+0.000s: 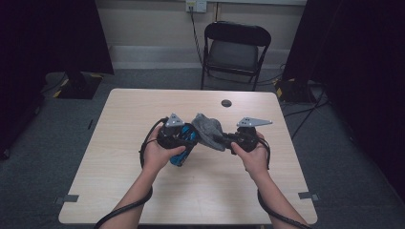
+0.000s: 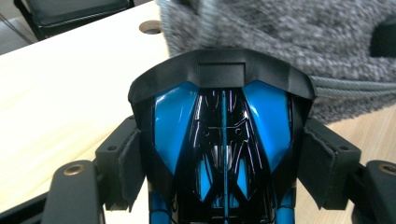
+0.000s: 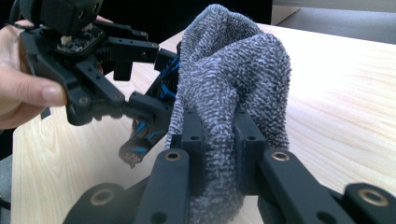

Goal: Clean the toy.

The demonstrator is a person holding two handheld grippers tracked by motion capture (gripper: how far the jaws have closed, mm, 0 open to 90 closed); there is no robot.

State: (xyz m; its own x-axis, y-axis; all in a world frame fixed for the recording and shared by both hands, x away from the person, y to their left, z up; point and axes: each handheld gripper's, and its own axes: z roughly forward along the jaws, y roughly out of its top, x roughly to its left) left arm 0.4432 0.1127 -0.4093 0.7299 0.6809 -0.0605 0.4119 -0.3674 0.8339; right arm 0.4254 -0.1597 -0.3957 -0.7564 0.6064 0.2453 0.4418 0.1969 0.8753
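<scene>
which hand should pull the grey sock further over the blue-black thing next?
Right, probably. The right gripper is shut on the grey sock and can draw it along. The left gripper clamps the blue-black toy from both sides, so it serves better as the steady anchor.

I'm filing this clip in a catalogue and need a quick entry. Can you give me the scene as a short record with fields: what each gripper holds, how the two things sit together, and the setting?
left gripper: shut on the blue and black object, fingers at its two sides
right gripper: shut on the grey sock, cloth pinched between its fingers
relation: sock's open end lies against the object's black front end
height: both held above the table
setting: light wooden table, black folding chair behind it
</scene>
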